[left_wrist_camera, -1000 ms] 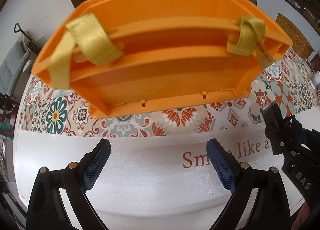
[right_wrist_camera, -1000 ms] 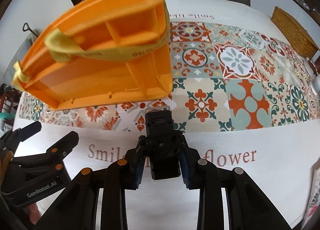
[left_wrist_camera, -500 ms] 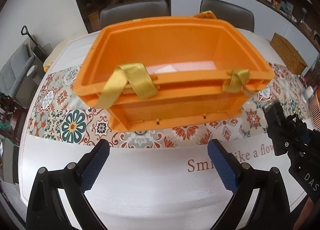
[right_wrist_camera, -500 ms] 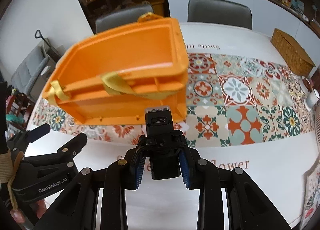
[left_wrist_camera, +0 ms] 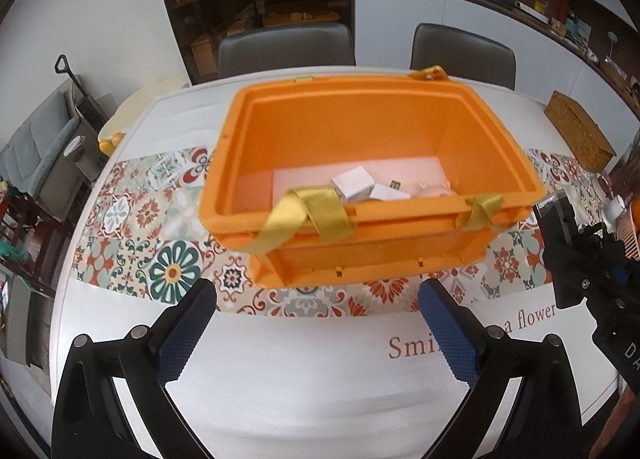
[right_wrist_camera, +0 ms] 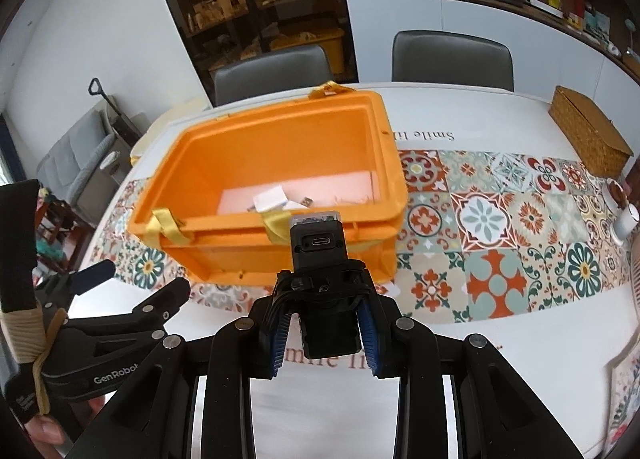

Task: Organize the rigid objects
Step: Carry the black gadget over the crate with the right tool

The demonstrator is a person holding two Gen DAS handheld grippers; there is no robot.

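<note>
Crate: orange crate (left_wrist_camera: 372, 243) sits on the patterned runner (right_wrist_camera: 492, 227) of the surface (left_wrist_camera: 300, 379), small white boxes (left_wrist_camera: 354, 189) inside.
Left hand-held gripper (left_wrist_camera: 318, 323): my jaws are opening, nothing between them.
Right hand-held gripper (right_wrist_camera: 326, 333): clamped on a black device (right_wrist_camera: 320, 255), before the crate.

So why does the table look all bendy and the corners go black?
Left wrist view: a fisheye lens bows the table edge and darkens the corners; the orange box stays sharp. Right wrist view: same bending, box slightly soft, black gadget in the tool crisp.
</note>
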